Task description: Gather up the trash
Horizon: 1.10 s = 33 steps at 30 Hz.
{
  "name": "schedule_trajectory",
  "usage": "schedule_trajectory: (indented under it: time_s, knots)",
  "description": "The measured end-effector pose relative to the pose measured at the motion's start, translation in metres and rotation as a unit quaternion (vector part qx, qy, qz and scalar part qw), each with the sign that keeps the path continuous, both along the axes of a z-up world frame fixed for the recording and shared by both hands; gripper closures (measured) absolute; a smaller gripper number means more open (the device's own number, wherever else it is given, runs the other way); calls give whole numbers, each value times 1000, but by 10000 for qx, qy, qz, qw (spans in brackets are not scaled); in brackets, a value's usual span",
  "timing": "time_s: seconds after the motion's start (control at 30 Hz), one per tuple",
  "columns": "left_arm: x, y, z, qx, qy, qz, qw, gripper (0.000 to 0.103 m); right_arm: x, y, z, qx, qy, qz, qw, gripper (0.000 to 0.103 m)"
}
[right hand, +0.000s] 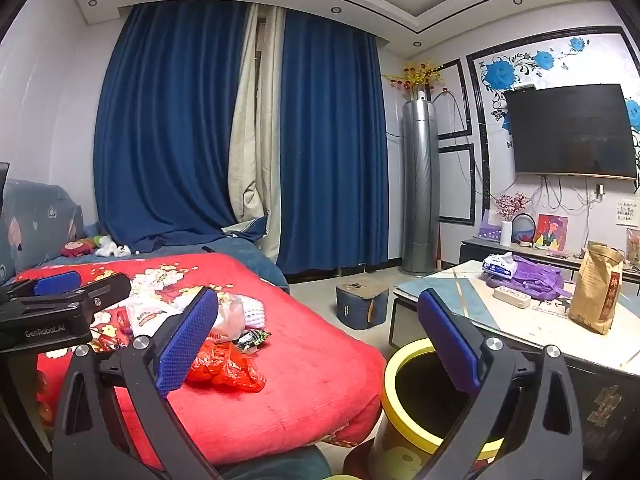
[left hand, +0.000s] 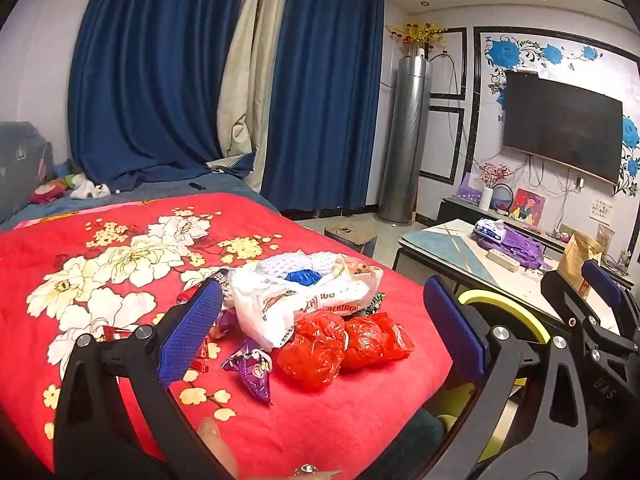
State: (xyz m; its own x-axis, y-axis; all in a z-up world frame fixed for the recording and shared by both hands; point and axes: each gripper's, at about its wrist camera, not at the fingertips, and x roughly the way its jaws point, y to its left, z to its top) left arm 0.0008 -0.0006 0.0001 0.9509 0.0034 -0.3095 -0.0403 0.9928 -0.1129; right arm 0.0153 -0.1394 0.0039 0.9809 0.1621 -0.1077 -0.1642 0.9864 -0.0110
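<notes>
Red floral blanket (left hand: 120,280) carries crumpled red plastic bags (left hand: 340,344) near its right edge, just ahead of the empty, wide-open left gripper (left hand: 320,328); open right gripper (right hand: 316,336) hovers over the yellow-rimmed bin (right hand: 400,360).

**What you cannot make out here**

Your left gripper's finger (left hand: 192,332) covers part of the wrapper pile, and the white bag (left hand: 304,300) buries whatever lies beneath it. In your left view the yellow-rimmed bin (left hand: 516,308) shows only an arc behind the right finger. In your right view the bin's (right hand: 404,360) base is cut off. The small notice (right hand: 626,212) beside the television is unreadable
</notes>
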Motion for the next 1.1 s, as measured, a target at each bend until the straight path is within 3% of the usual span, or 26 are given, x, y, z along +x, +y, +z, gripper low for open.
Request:
schedule_trajectory:
  time_s: [1.1]
  knots:
    - [-1, -2, 10, 48, -43, 8, 10000, 11, 2, 0, 0, 58, 51, -83, 9999, 6]
